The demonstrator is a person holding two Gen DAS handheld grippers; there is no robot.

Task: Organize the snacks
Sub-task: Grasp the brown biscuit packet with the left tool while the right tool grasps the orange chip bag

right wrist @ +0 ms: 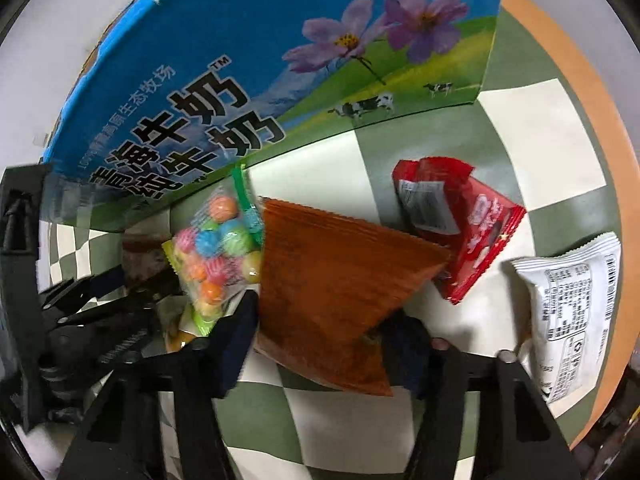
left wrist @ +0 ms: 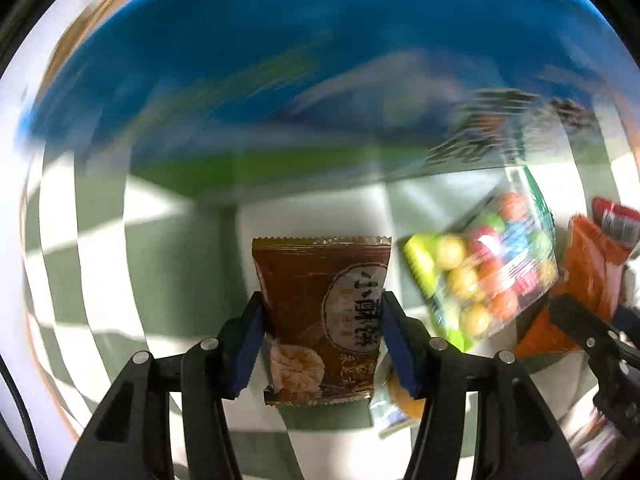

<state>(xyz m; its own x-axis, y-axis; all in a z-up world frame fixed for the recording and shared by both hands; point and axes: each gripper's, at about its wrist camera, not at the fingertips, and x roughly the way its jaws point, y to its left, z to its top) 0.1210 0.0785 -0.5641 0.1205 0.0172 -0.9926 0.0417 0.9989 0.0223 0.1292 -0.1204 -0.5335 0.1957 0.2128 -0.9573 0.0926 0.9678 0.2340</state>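
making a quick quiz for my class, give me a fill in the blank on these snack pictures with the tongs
1. The left tongs grip a ____ biscuit packet.
2. The right tongs straddle an ____ packet.
3. The clear bag holds colourful round ____.
4. The cloth under the snacks has a green and white ____ pattern.

Missing words: brown; orange; candies; checked
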